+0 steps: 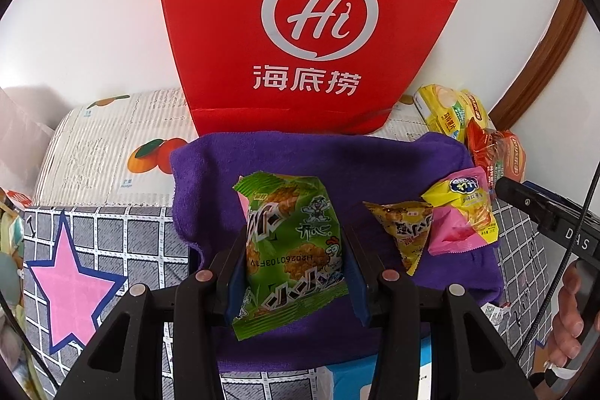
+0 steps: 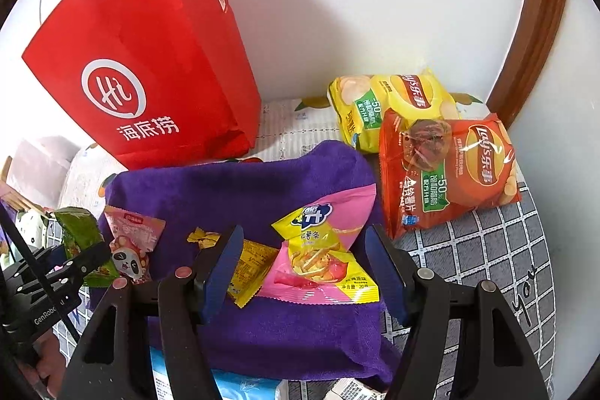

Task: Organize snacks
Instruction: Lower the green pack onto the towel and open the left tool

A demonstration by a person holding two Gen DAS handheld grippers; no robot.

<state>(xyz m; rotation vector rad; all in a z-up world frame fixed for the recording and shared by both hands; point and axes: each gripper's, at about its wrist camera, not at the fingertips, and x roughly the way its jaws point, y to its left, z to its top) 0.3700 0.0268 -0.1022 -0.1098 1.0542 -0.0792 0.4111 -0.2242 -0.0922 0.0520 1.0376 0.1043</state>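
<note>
My left gripper is shut on a green snack packet and holds it over a purple towel. A tall red paper bag stands behind the towel against the wall. My right gripper is open, its jaws on either side of a pink-and-yellow snack packet lying on the towel. A small yellow packet lies beside it, partly under the left finger. A pink panda packet lies at the towel's left edge. The left gripper with the green packet shows at far left.
Yellow and red Lay's chip bags lie at the back right by the wall. A brown door frame stands at right. The table has a grey grid cloth with a pink star. A blue-white box pokes out below the towel.
</note>
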